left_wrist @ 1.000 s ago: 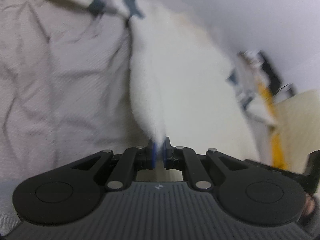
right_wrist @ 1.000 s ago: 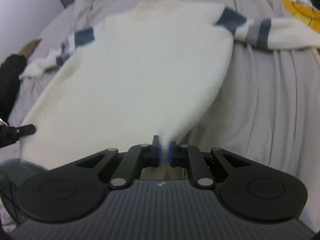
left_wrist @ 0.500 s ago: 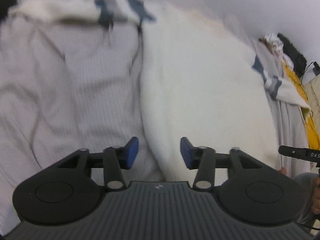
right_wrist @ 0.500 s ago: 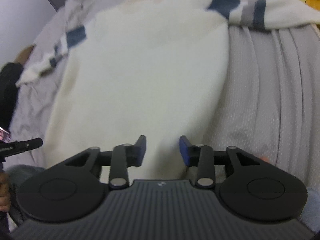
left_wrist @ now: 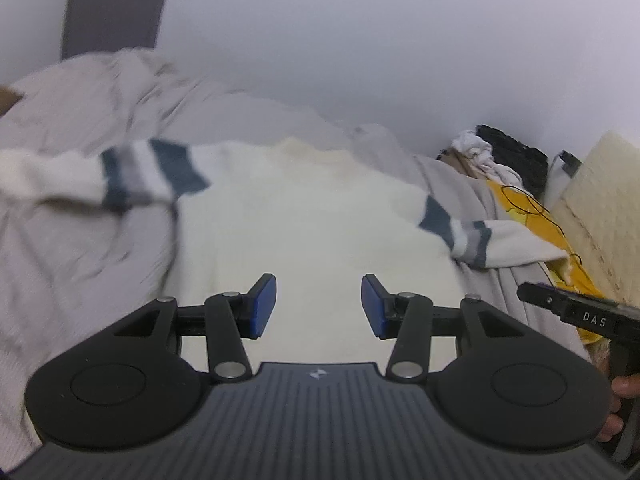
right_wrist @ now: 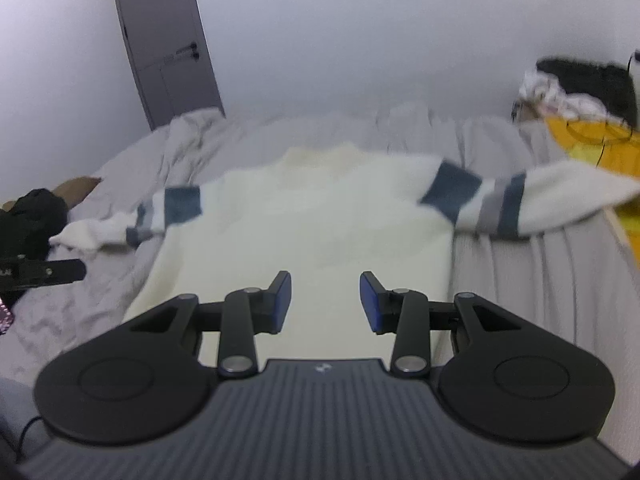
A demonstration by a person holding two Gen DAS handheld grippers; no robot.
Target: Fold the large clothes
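- Nearest, the left hand-held gripper (left_wrist: 318, 307) has its blue-padded fingers spread wide with nothing between them, hovering over the lower part of the sweater.
- The right hand-held gripper (right_wrist: 325, 302) is likewise wide apart and empty, also above the lower part.
- The cream sweater (right_wrist: 304, 232) lies flat on the bed (right_wrist: 540, 280), neckline toward the wall, body spread out.
- Both sleeves stretch out sideways, each with dark blue and grey stripes (right_wrist: 476, 196) near the shoulder.
- The grey bedsheet is rumpled around it.
- Farther off, a yellow cloth (right_wrist: 600, 140) and a heap of clothes (right_wrist: 560, 88) sit at the bed's right corner.
- A grey door (right_wrist: 164, 40) stands against the back wall.
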